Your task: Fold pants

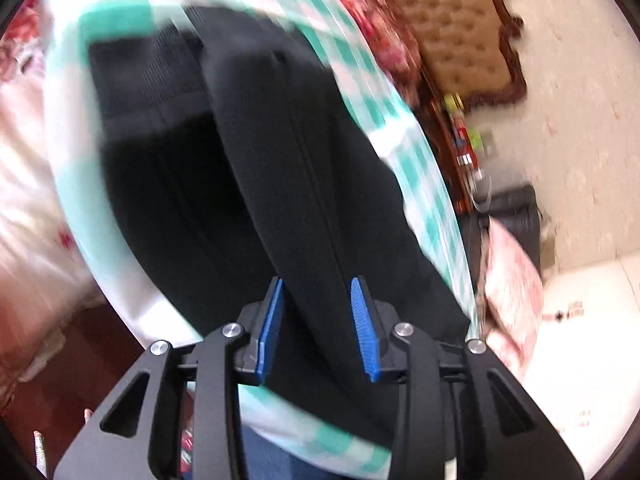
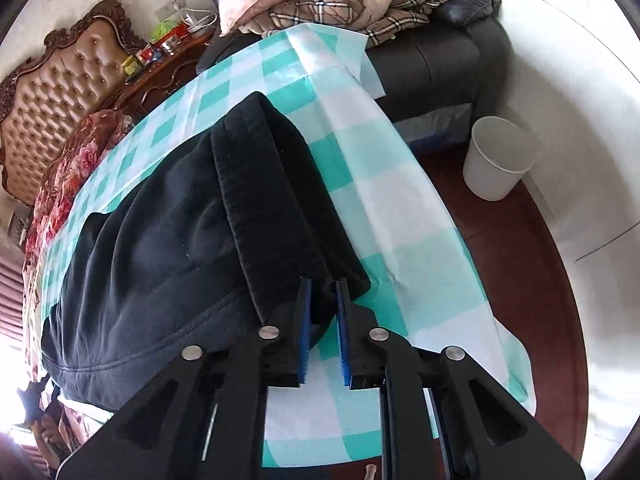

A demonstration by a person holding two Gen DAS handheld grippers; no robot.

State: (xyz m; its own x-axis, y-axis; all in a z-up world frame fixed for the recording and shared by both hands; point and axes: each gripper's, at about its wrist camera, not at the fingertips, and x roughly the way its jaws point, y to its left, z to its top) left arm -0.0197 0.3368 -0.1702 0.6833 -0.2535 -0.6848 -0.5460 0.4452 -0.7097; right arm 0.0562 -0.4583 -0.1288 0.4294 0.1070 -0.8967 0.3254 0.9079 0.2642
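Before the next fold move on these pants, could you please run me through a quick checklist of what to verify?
1. Right gripper grips the black pants: ok, its blue pads are pinched on a fold at the cloth's edge.
2. Left gripper has let go: ok, jaws apart, pads clear of the cloth between them.
3. Pants lie on the checked tablecloth: ok, though the near left part reaches the table's edge.
4. Folded leg lies flat and aligned: cannot tell, the left view is blurred.
5. White bin clear of the work: ok, on the floor beside the table.
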